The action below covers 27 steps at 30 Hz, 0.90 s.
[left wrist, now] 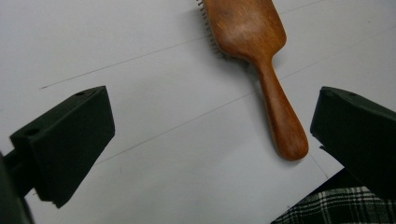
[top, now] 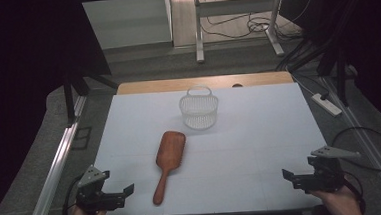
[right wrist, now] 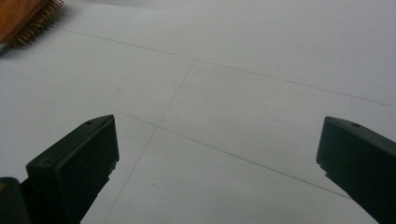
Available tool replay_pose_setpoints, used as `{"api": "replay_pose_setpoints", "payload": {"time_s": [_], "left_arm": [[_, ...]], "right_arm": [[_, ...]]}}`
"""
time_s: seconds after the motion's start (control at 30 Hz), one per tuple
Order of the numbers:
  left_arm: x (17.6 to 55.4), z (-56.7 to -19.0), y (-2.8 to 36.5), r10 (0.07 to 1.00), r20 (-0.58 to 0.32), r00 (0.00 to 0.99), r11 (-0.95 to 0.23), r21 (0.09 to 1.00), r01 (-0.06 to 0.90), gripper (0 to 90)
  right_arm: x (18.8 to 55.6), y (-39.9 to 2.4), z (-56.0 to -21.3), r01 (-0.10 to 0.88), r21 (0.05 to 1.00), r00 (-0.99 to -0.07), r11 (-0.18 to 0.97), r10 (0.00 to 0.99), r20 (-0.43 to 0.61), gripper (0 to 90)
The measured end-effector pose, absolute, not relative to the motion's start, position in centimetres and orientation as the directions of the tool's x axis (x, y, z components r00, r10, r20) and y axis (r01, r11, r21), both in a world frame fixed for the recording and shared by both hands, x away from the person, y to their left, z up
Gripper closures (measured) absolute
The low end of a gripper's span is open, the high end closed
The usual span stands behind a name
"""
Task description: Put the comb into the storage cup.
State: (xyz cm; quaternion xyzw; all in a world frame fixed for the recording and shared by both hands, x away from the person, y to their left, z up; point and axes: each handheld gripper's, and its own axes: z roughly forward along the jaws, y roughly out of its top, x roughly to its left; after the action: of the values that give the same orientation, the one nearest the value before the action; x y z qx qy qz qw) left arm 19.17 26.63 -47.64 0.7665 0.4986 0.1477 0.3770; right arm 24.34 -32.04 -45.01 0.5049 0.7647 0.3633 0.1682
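The left gripper (top: pixel 117 194) rests at the near left corner of the white table (top: pixel 260 133), jaws spread wide with nothing between them; in its own view the jaws frame bare table, with the end of the brush (left wrist: pixel 261 60) handle lying just inside the right-hand jaw. The brush (top: pixel 168 161) lies bristles down near the middle, a little left, handle toward the person and head toward the far side. Just beyond its head, apart from it, stands a small white basket (top: pixel 199 109). At the near right corner the right gripper (top: pixel 297 177) is likewise wide open and empty, well away from both. This looks like the start: nothing is grasped yet. The next move probably calls for the left gripper to close on the handle, the nearer reach, and lift the brush toward the basket.
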Motion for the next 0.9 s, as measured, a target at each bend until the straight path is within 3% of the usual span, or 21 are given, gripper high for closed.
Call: {"api": "replay_pose_setpoints", "payload": {"time_s": [0.9], "left_arm": [[19.45,-47.76,26.77,0.872,-0.18,0.455,-0.21,0.701,0.681,0.0]], "right_arm": [[24.33,-31.67,-45.02,0.636,0.723,-0.47,0.268,0.878,0.088,0.0]]}}
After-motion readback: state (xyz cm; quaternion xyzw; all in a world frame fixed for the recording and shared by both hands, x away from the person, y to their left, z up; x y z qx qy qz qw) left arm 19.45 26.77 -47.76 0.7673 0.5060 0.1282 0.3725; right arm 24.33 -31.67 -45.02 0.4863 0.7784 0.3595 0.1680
